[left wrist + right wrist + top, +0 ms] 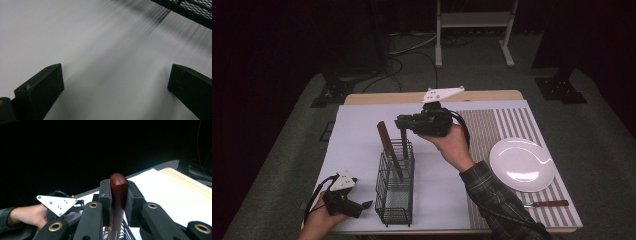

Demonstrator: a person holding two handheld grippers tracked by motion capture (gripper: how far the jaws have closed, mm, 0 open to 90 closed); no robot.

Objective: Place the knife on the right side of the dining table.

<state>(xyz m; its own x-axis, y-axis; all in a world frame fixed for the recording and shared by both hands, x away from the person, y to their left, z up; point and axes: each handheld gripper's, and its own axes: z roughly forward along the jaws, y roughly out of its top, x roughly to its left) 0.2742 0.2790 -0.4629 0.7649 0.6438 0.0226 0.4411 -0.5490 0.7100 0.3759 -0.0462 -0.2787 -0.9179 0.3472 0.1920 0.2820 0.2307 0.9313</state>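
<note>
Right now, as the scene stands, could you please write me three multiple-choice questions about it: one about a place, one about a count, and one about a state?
1. Where does the white plate lie?
A. on the striped mat at the table's right
B. inside the wire basket
C. under the left hand-held gripper

2. How many wooden-handled utensils stand in the wire basket?
A. none
B. two
C. five

3. What is the state of the right hand-held gripper?
A. wide open above the plate
B. lying on the table
C. shut on a reddish-brown handle

Answers:
1 A, the plate rests on the striped mat.
2 B, one handle leans free and the gripped handle is the second.
3 C, the right gripper view shows both jaws pressed on that handle, while the left hand-held gripper is open.
</note>
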